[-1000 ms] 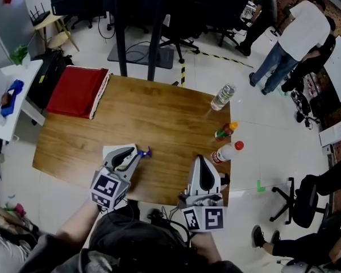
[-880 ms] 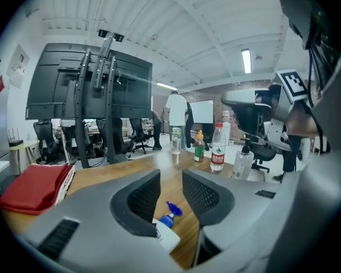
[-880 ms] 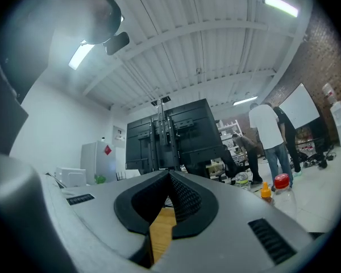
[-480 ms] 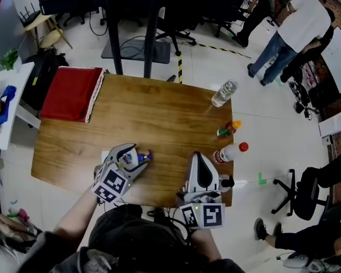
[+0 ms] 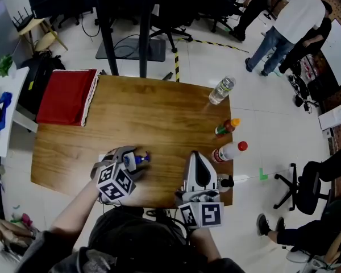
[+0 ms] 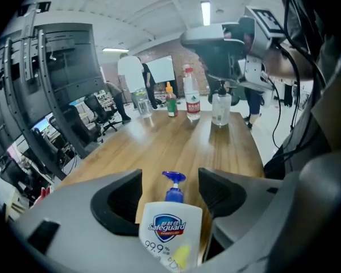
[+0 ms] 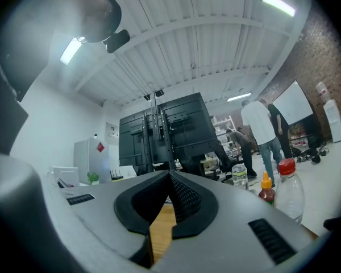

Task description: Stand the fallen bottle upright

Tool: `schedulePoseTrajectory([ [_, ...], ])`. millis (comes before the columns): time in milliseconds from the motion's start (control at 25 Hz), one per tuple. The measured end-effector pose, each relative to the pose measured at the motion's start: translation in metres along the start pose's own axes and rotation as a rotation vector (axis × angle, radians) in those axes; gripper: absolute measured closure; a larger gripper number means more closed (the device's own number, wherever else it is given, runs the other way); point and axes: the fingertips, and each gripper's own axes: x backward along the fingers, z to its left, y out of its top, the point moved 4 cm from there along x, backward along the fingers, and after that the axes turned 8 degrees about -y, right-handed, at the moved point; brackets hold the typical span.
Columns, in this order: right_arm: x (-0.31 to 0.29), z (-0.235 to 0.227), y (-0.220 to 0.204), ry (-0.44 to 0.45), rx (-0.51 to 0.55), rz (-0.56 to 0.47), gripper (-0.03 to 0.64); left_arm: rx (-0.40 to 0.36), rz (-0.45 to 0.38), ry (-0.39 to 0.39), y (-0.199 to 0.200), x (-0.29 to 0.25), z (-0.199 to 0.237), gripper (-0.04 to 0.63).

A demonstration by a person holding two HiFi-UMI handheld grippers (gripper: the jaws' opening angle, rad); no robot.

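Two tools over the counter (image 5: 159,112). On the left tool (image 6: 170,181) the jaws are opening, pads clear of the soap bottle (image 6: 169,229) sitting btwn them, its blue pump (image 6: 174,179) poking up thru the gap. The bottle's base is cut off at the frame's lower edge (upright or leaning, can't tell). In the head view it's near the counter's front edge, mostly hidden behind that tool. The right tool (image 7: 169,178) is clenched, tips together, nothing in it. Beyond it, the red-capped bottle (image 7: 288,189) is partly cut off by the tool's body.
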Motion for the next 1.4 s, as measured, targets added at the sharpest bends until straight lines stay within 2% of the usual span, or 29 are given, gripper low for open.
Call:
schedulePoseTrajectory([
  [120,-0.001,-0.008,0.000,-0.014,-0.005,0.004,0.609,-0.048,0.062,-0.044,0.000,-0.016,-0.003,0.219],
  [280,-0.001,-0.014,0.001,-0.022,-0.005,0.001,0.609,-0.052,0.118,-0.083,-0.001,-0.032,-0.005,0.216],
  [440,-0.001,-0.017,-0.002,-0.033,-0.008,0.002,0.609,-0.076,0.192,-0.086,-0.011,-0.044,-0.003,0.216],
  [640,-0.005,-0.027,-0.002,-0.047,-0.016,0.002,0.609,-0.184,0.292,-0.063,-0.018,-0.059,0.001,0.216],
  [840,-0.007,-0.035,0.000,-0.068,-0.025,-0.025,0.609,-0.140,0.347,-0.118,-0.023,-0.065,0.000,0.216],
  [1120,-0.011,-0.042,-0.005,-0.074,-0.031,-0.017,0.609,-0.120,0.391,-0.179,-0.024,-0.079,-0.005,0.215],
  [1400,-0.015,-0.044,-0.004,-0.072,-0.027,-0.010,0.609,-0.109,0.432,-0.207,-0.022,-0.082,-0.003,0.225],
])
